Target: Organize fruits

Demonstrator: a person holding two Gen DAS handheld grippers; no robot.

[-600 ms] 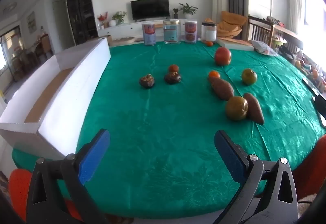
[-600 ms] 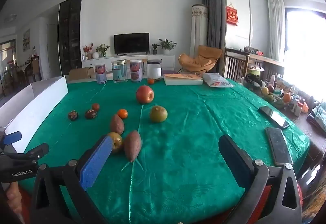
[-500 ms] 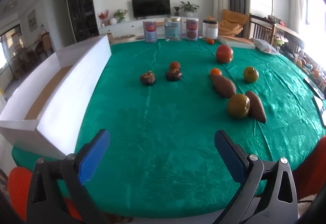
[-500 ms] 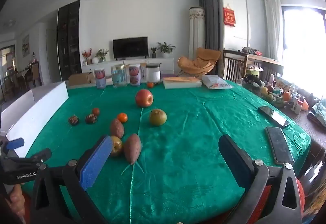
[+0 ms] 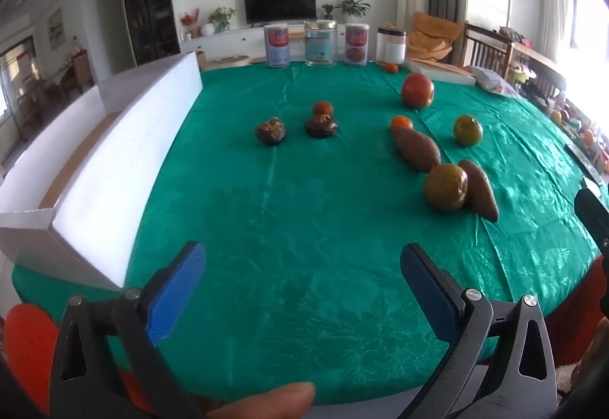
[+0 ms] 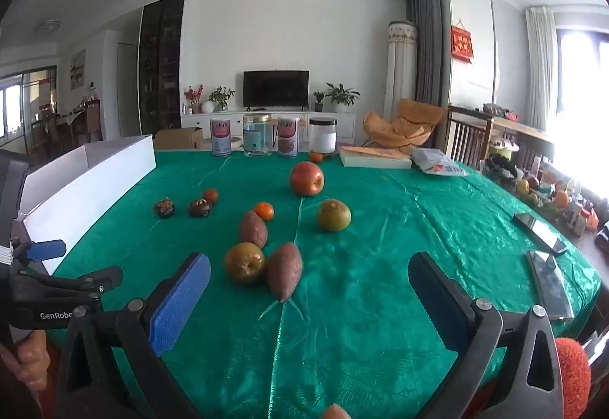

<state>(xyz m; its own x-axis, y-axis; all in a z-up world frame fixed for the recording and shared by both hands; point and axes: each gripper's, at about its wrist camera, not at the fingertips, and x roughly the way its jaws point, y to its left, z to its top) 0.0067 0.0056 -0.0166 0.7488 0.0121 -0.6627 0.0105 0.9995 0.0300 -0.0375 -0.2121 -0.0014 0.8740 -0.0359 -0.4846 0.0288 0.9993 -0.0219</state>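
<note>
Fruit lies scattered on the green tablecloth (image 5: 304, 228). A red apple (image 5: 417, 90) sits far back, with a greenish round fruit (image 5: 467, 130) and a small orange (image 5: 401, 122) nearer. Two sweet potatoes (image 5: 416, 148) (image 5: 479, 189) flank a brownish apple (image 5: 445, 186). Two dark wrinkled fruits (image 5: 271, 131) (image 5: 321, 125) and a small red fruit (image 5: 322, 108) lie left of centre. My left gripper (image 5: 302, 282) hangs open over the near cloth, holding nothing. My right gripper (image 6: 308, 289) is open too, with the brownish apple (image 6: 244, 262) and a sweet potato (image 6: 284, 270) just beyond its fingers.
A long white box (image 5: 114, 156) runs along the table's left edge. Jars and tins (image 5: 320, 42) stand at the far edge with a small orange (image 5: 391, 67) and a flat box (image 6: 375, 156). Two phones (image 6: 550, 278) lie at the right edge. The left gripper's body (image 6: 45, 285) shows at left.
Both cameras have tilted upward a little, so the table and fruit sit lower in view. Both grippers stay open. No fruit has moved.
</note>
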